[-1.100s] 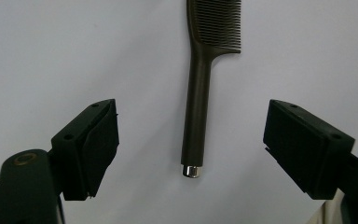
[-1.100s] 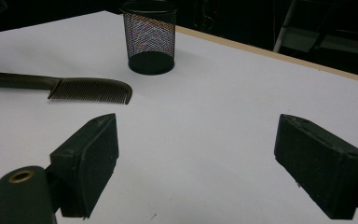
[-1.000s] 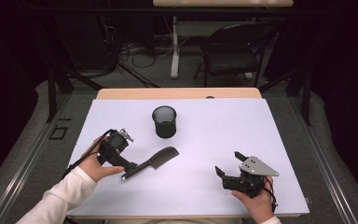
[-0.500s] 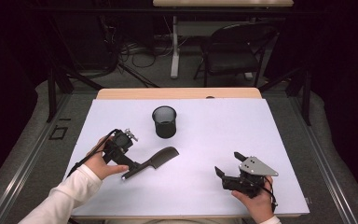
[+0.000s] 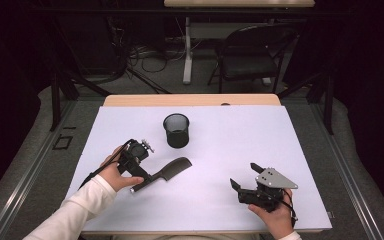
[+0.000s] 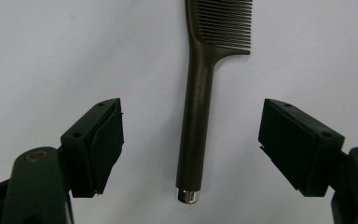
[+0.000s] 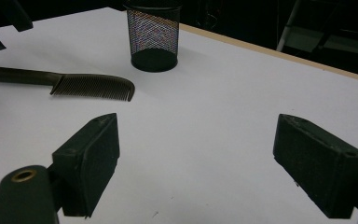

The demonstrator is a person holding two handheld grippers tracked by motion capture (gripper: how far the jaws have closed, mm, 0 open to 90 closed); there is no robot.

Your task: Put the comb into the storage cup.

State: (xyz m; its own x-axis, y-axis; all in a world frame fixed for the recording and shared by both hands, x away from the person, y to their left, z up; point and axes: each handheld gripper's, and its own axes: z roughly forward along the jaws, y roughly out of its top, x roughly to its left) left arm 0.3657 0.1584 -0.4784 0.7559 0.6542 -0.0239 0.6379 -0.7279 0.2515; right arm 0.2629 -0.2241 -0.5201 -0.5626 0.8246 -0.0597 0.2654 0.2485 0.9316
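Note:
A dark comb (image 5: 172, 168) lies flat on the white table top (image 5: 240, 135), teeth end pointing toward the middle. My left gripper (image 5: 142, 179) hovers over the comb's handle end, held by a hand in a white sleeve. In the left gripper view the handle (image 6: 196, 116) runs up between the two jaws, which stand open well clear of it on both sides (image 6: 193, 140). My right gripper (image 5: 245, 176) rests low at the front right, open with nothing between its jaws (image 7: 196, 158). From there the comb (image 7: 74, 83) lies off to the left.
A black mesh cup (image 5: 176, 130) stands upright behind the comb, near the table's middle; it also appears in the right gripper view (image 7: 153, 39). A dark chair (image 5: 250, 55) and cables sit on the floor beyond the far wooden edge (image 5: 190, 100).
My left gripper has shifted a little to the right and lower, onto the comb's handle end. The comb, the cup and the right gripper have stayed put.

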